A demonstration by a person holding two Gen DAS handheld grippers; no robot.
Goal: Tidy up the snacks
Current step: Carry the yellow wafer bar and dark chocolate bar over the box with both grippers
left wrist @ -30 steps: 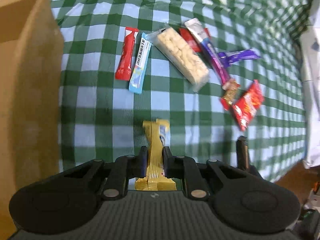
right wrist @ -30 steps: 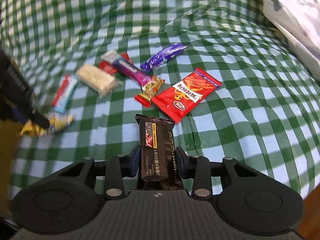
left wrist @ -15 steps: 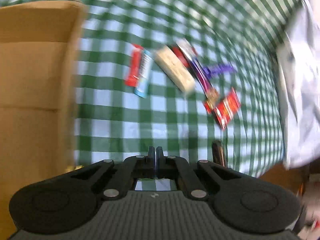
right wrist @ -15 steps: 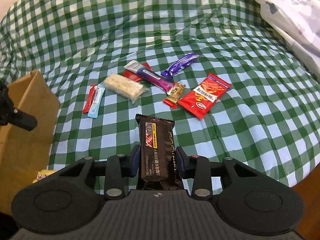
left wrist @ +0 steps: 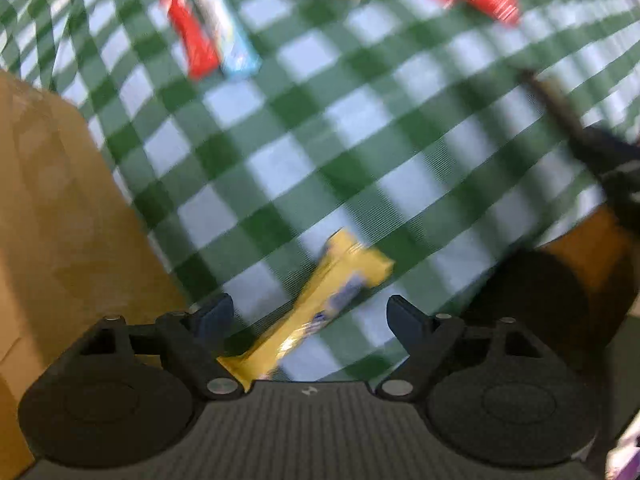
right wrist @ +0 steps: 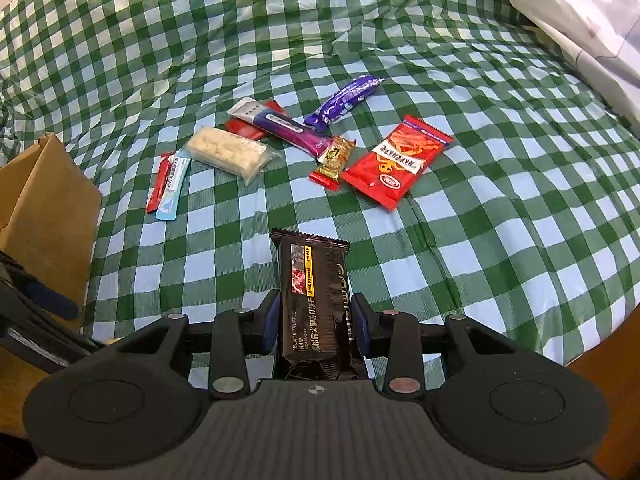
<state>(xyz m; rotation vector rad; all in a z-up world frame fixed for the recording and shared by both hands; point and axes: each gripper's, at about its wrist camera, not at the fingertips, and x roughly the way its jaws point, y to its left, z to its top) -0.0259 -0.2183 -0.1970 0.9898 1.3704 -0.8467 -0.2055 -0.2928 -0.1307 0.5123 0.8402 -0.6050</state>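
A yellow snack bar [left wrist: 332, 296] lies slanted on the green checked cloth [left wrist: 360, 140], just right of the brown paper bag [left wrist: 60, 220]. My left gripper [left wrist: 310, 314] points down over it with its jaws opening. The bar lies between the fingers and the pads do not press on it. This view is blurred. My right gripper [right wrist: 314, 320] is shut on a black snack pack [right wrist: 314, 280], held above the cloth. Part of the left gripper [right wrist: 40, 312] shows at the left edge of the right wrist view, by the bag [right wrist: 48, 200].
Loose snacks lie further off: a red stick [right wrist: 158, 182], a light blue stick [right wrist: 172, 184], a clear cracker pack [right wrist: 230, 154], a long purple pack [right wrist: 286, 130], a purple bar [right wrist: 346, 98], a small gold candy [right wrist: 334, 158], a red pack [right wrist: 398, 160]. White bedding [right wrist: 580, 20] is at the back right.
The left gripper let go of the yellow bar, stood shut and empty, then swung down over the bar beside the bag with its jaws wide. The right gripper still holds the black pack.
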